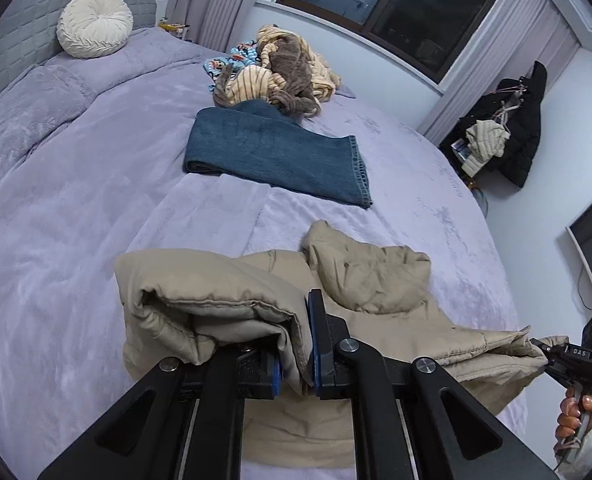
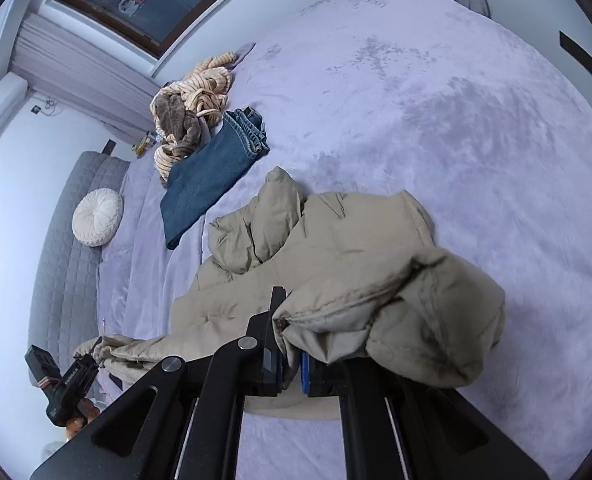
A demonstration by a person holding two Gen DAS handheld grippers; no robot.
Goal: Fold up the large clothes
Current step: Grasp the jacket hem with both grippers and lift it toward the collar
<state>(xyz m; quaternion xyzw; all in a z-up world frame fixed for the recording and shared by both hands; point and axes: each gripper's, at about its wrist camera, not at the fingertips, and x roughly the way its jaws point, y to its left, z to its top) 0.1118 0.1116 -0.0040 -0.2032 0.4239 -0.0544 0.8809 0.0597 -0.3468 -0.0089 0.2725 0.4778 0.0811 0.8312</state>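
both sets of jaws are narrow and clamped on cloth: the left gripper (image 1: 296,344) pinches a thick rolled edge of the tan jacket (image 1: 359,276), and the right gripper (image 2: 292,360) bites another padded edge of the same jacket (image 2: 335,248). each gripper also shows in the other's view, at the far end of a stretched hem, so the two seem to hold opposite ends of the jacket's near side.

the jacket lies on the near part of the purple bed cover (image 1: 76,208), bunched rather than flat, with its hood (image 1: 367,272) crumpled toward the far side. the edges in both grips look lifted off the cover.

as a judgement, the jacket's fold is only begun: the near edge is gathered and raised, perhaps ready to be carried over toward the far side, but no neat fold shows yet. what is left is to lay that edge across, flatten the puffy layers and tuck in the hood.

farther off, the jeans (image 1: 276,152) already lie folded in a flat strip, so that piece looks done. beyond them, by the window, a pile of striped and brown clothes (image 1: 284,68) is tangled and unfolded. a round white cushion (image 1: 94,25) leans on the headboard at the far left.
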